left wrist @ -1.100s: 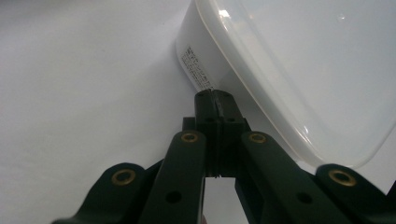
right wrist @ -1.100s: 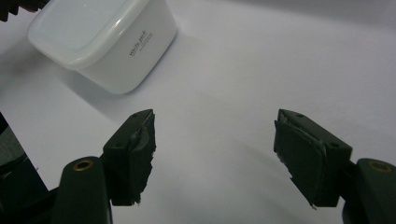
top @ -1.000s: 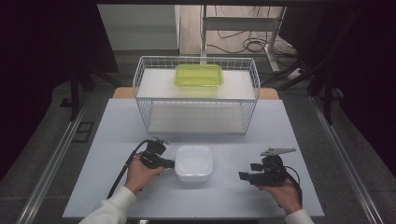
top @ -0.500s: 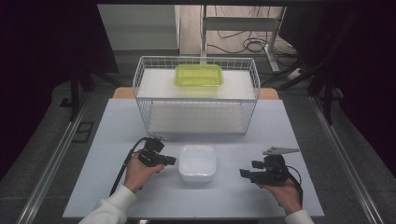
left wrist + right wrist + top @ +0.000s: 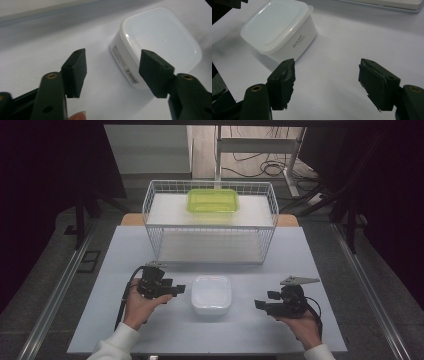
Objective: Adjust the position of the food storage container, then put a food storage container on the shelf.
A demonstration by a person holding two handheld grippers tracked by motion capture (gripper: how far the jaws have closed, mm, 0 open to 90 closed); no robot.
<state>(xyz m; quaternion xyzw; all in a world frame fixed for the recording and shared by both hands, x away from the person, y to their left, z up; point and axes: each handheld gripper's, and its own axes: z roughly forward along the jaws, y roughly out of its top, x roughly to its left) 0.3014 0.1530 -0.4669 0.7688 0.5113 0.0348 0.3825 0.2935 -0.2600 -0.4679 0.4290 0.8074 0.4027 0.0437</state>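
The lidded white plastic container [image 5: 211, 294] sits on the bench [image 5: 150, 335] between both hands, held by neither. The left hand-held gripper [image 5: 179, 289] has just been opening, nothing between its jaws; the right hand-held gripper [image 5: 260, 304] gapes empty. Moving it toward the wire basket [image 5: 210, 222] looks not yet begun.

Wire basket [image 5: 210, 232] (green lid [image 5: 212, 200] atop)

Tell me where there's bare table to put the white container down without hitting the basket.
Free: the strip between the wire basket and the white container, the table's left and right margins beside the basket, and the near edge between the hands. Tight: just left of the container, where the open left hand-held gripper sits close. The right hand-held gripper stands clear of it.
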